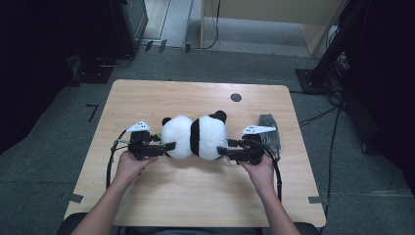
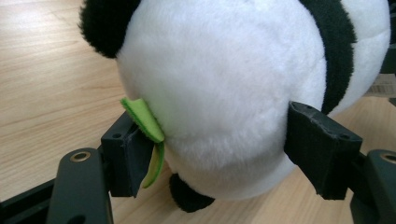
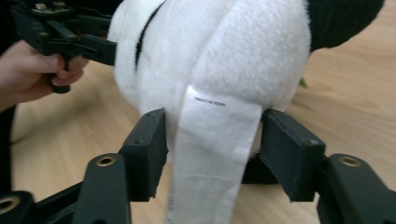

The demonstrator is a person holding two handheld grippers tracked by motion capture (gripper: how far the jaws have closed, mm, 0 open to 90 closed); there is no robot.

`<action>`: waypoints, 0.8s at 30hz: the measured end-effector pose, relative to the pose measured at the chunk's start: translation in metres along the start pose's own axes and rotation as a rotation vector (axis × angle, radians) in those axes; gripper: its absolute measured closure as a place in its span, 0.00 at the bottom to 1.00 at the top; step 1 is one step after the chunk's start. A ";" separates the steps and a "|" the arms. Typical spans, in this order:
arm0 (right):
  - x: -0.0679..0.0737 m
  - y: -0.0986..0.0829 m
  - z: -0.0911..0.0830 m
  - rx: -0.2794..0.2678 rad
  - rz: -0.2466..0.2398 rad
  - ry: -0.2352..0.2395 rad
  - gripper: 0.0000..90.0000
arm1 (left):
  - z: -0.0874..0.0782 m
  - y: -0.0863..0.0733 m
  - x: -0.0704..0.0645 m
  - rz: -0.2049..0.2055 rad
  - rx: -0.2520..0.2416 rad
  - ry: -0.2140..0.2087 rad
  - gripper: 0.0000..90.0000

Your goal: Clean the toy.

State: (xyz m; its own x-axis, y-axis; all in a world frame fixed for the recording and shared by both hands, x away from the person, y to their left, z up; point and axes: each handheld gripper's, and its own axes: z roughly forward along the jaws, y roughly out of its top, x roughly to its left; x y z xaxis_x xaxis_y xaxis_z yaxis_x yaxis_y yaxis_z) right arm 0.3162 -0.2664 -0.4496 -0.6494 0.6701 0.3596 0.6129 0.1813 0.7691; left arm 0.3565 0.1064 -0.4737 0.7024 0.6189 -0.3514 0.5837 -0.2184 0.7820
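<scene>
The left gripper has its jaws pressed against both sides of the white, rounded end of a plush panda, grasping it; a green felt leaf on the toy is caught against one jaw. The right gripper has its jaws clamped on the panda's other end, with a white sewn-in label hanging down between them. In the high view the left gripper meets the toy from the counter's left side and the right gripper from the right side, each held in one of the person's hands, whose forearms come in over the near edge.

The panda lies on its side across the middle of the wooden counter, its black band running around the waist and its black ears toward the far edge. A grey cloth lies just behind the right gripper, near the right edge. A dark round spot marks the counter near the far edge.
</scene>
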 end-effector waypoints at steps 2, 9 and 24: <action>-0.001 -0.001 0.003 -0.011 -0.025 -0.015 0.42 | 0.000 0.000 0.001 0.004 -0.007 0.019 0.29; -0.010 -0.002 0.012 -0.067 -0.107 -0.031 0.33 | 0.008 0.003 0.012 0.042 -0.053 0.036 0.29; -0.014 0.008 0.013 -0.059 -0.138 -0.022 0.30 | 0.003 0.007 0.014 0.102 -0.055 0.052 0.31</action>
State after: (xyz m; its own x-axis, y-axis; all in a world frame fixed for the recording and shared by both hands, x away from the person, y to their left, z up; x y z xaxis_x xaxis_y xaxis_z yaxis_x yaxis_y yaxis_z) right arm 0.3366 -0.2650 -0.4555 -0.7152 0.6575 0.2371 0.4905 0.2305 0.8404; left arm 0.3716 0.1113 -0.4742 0.7339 0.6344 -0.2426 0.4864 -0.2416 0.8397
